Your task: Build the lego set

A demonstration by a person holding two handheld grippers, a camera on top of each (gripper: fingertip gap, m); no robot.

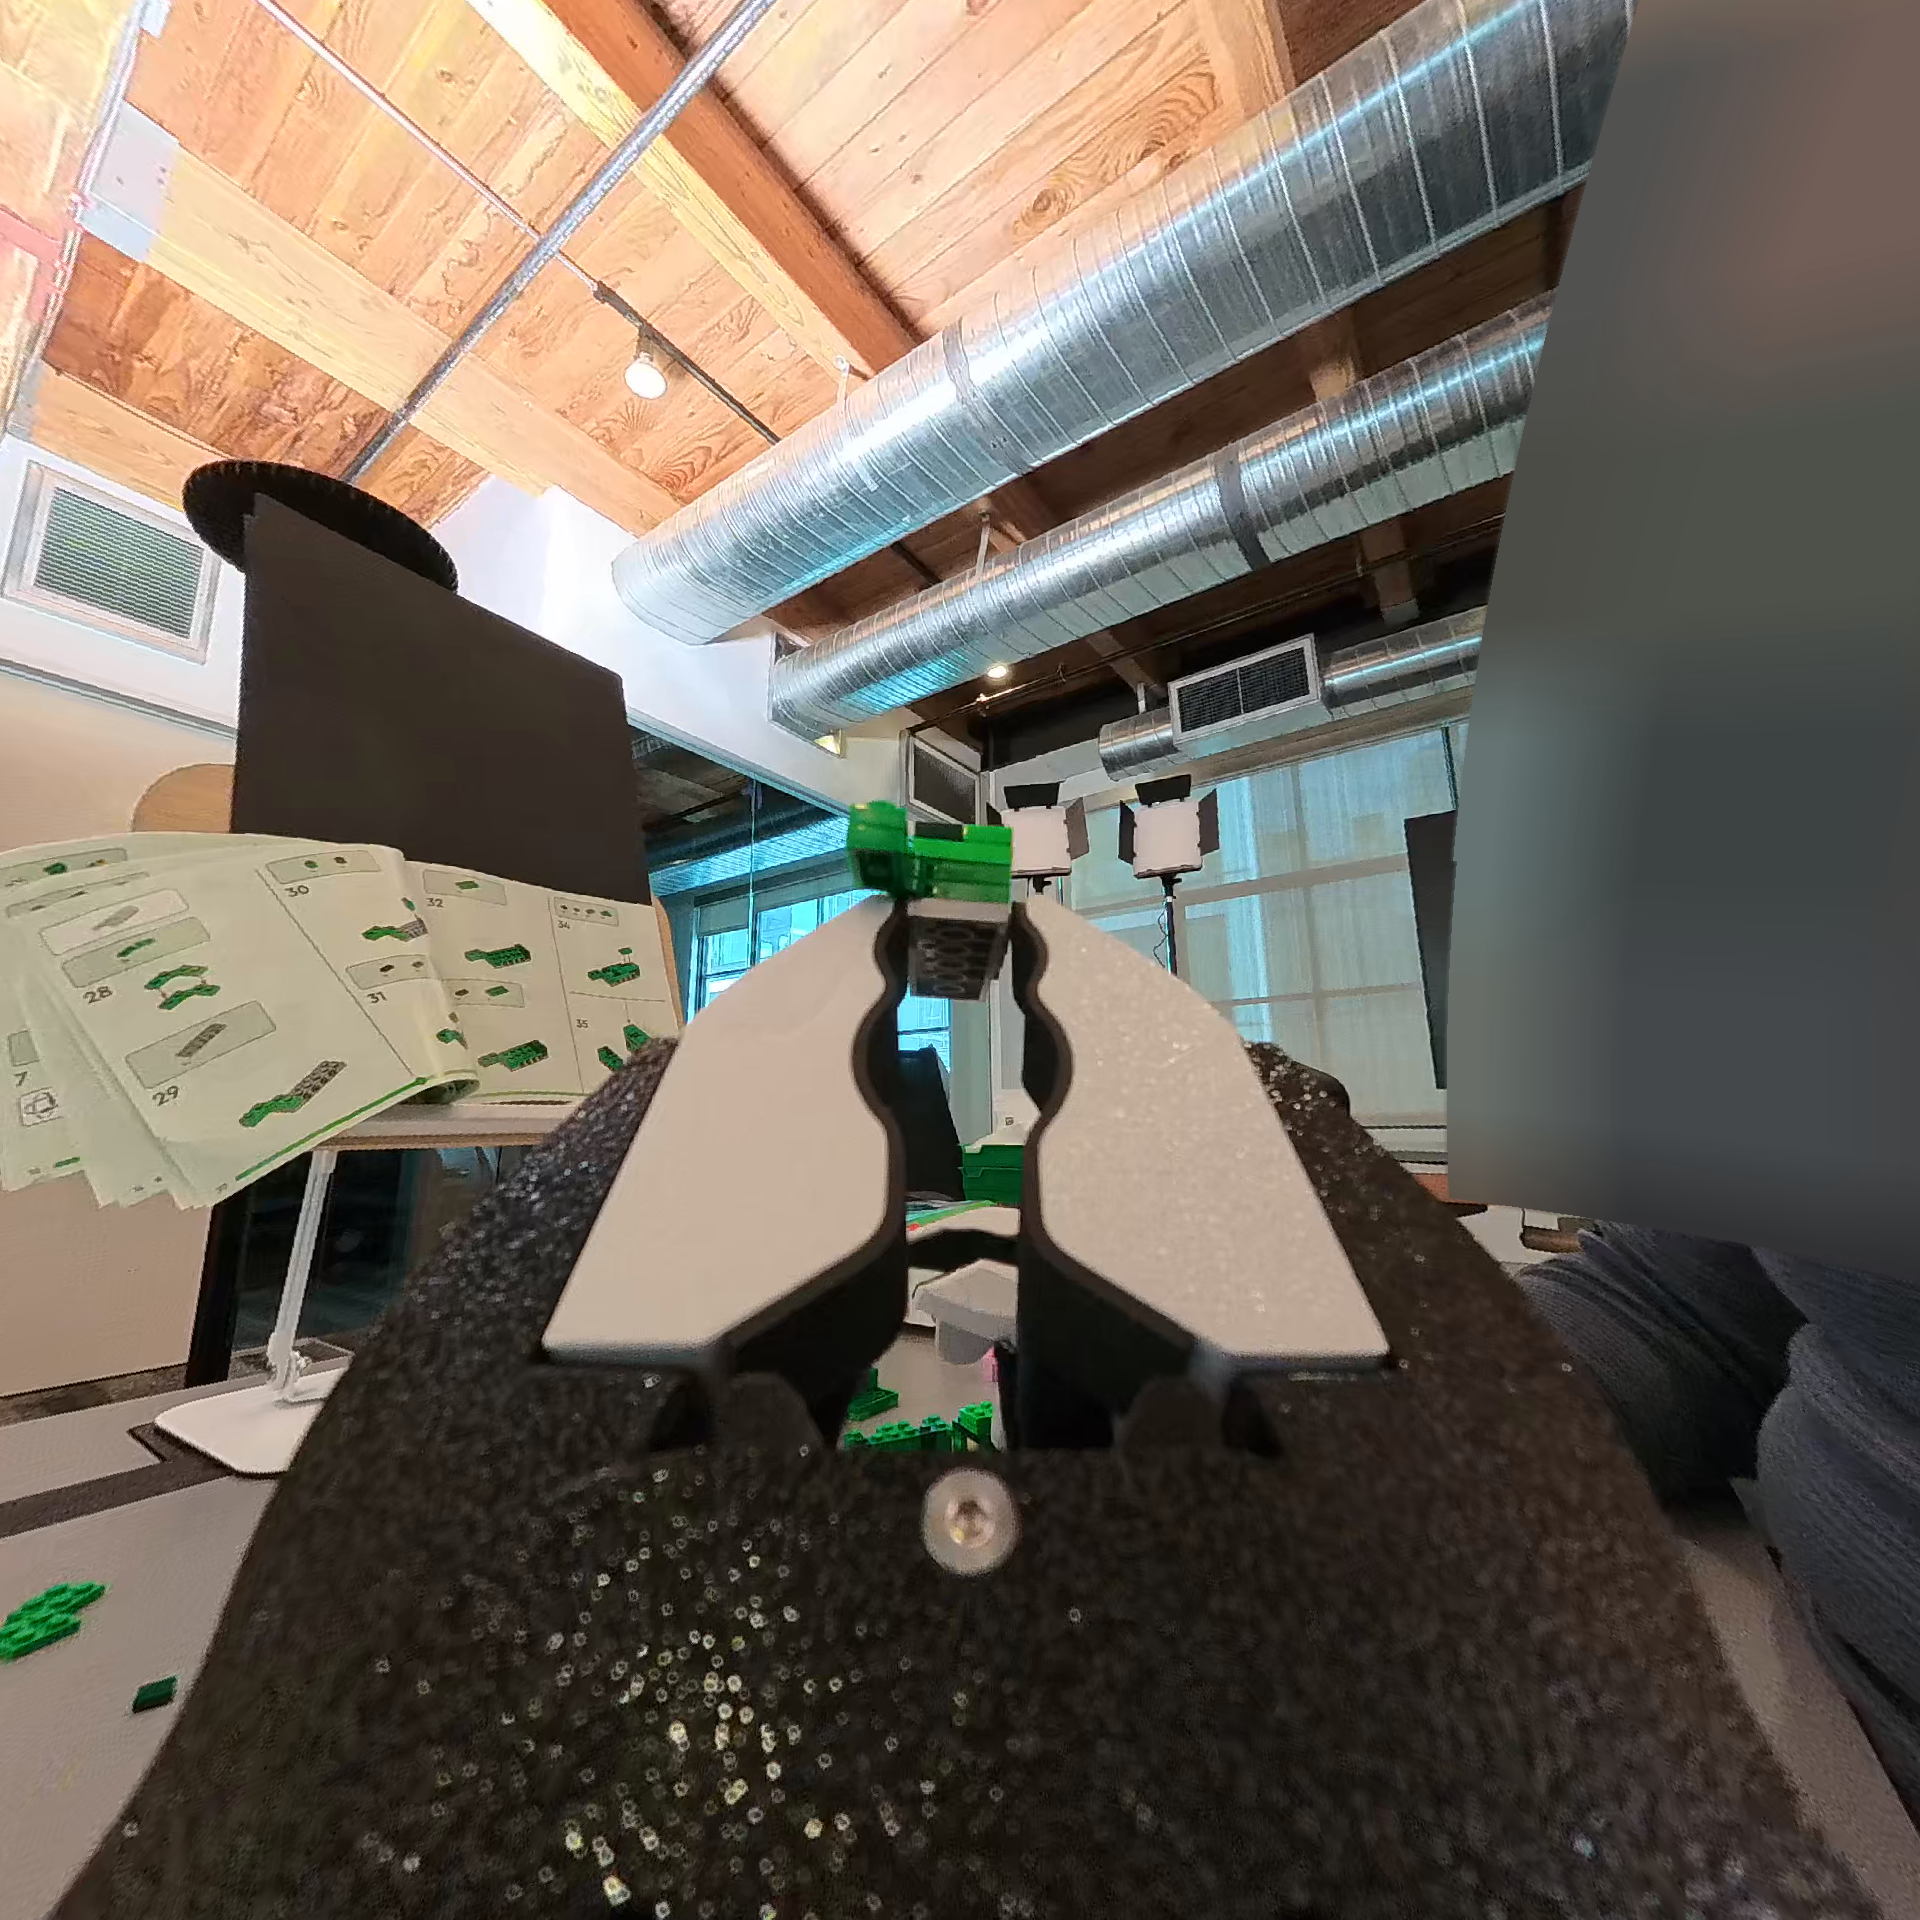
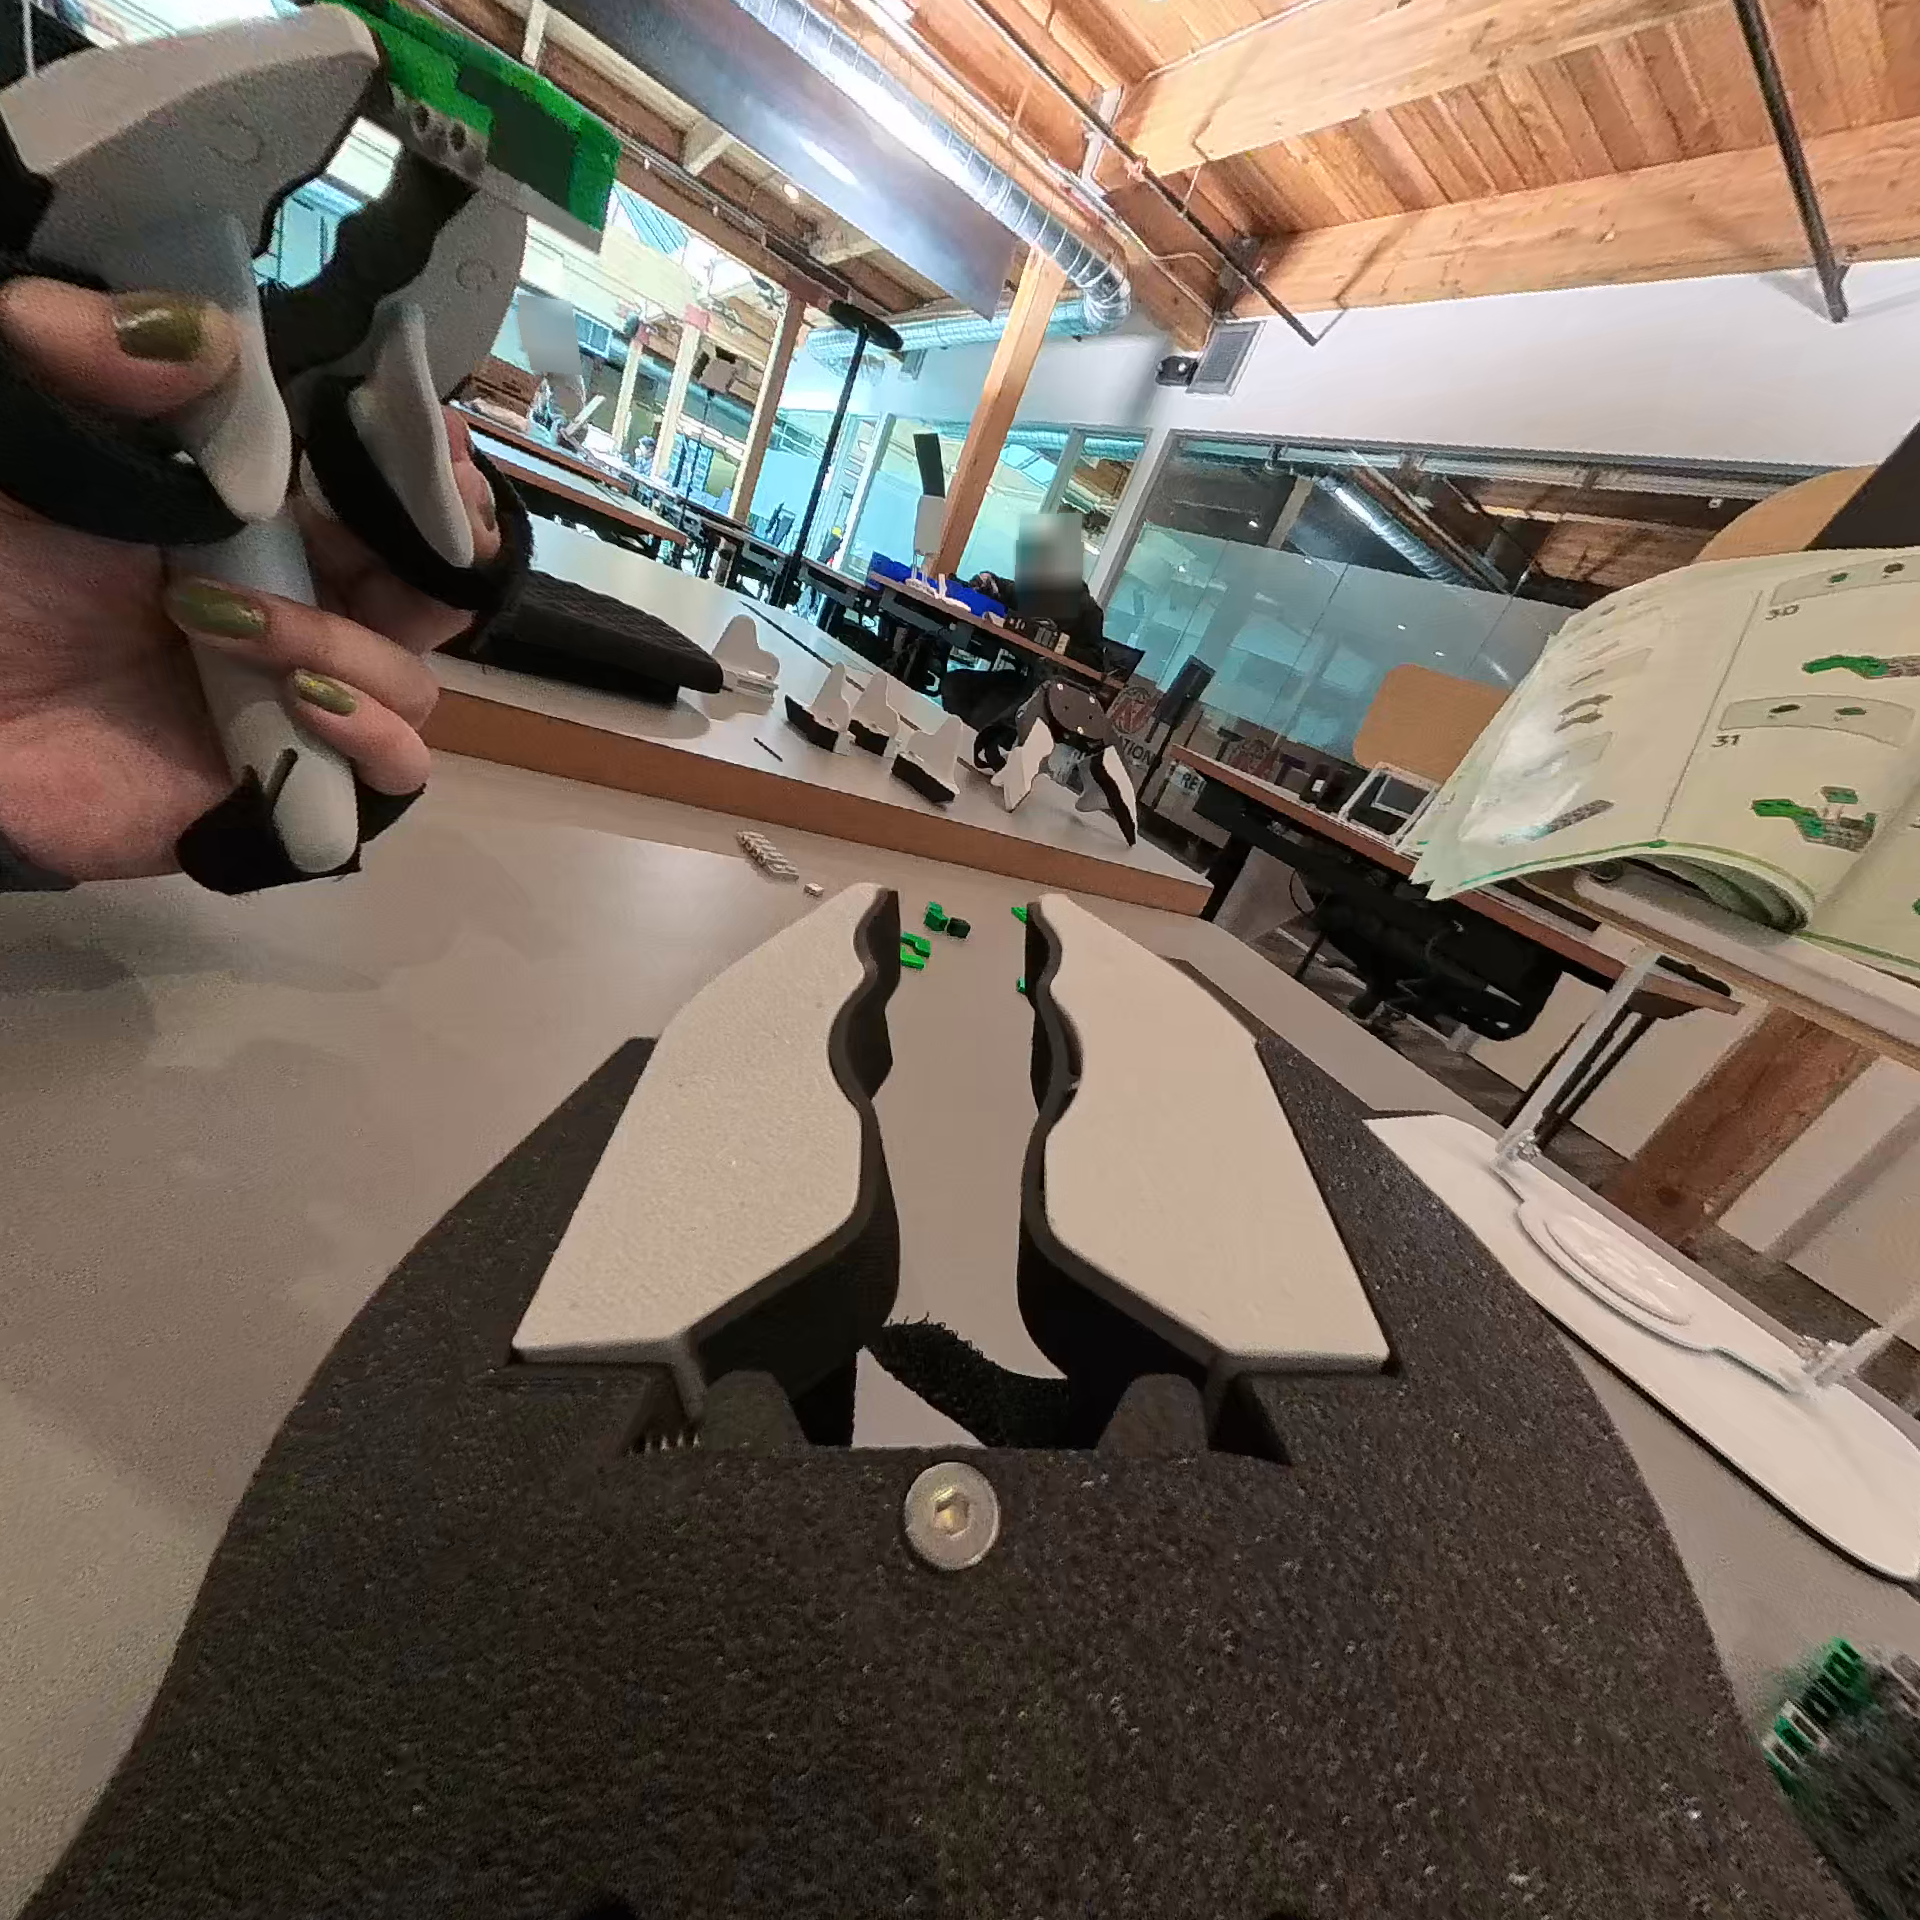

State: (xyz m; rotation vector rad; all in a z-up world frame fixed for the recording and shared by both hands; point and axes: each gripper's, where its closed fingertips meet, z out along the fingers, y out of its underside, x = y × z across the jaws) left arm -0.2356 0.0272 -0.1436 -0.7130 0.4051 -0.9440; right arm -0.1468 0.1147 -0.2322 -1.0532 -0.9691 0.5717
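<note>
Up near the ceiling beams, my left gripper (image 1: 951,925) is tilted skyward and its jaws are pinched tight on a small lego assembly (image 1: 940,883), a grey perforated piece below with bright green plates stacked on top, sticking out past the fingertips. From my right wrist view I catch that same left gripper (image 2: 436,156) at top left, my left hand (image 2: 135,665) wrapped round its white handle, the green and grey build (image 2: 499,125) clamped up high, well clear of the table. My right gripper (image 2: 961,920) sits low over the grey tabletop (image 2: 260,1091), jaws parted with a clear gap between the fingers, and nothing in them. Just past those tips, a scatter of loose green pieces (image 2: 940,925) lies on the table. More green bricks (image 1: 920,1434) peek through under my left gripper, and a little green cluster (image 1: 47,1616) plus one dark green bit (image 1: 154,1694) rest on the table at lower left. Off to the side, the instruction booklet (image 1: 260,997) stands open on its white stand (image 1: 239,1423), pages fanned; in the right view the same booklet (image 2: 1714,748) sits at right. Another green and dark piece (image 2: 1839,1745) shows at the bottom right corner, too blurred to make out.
</note>
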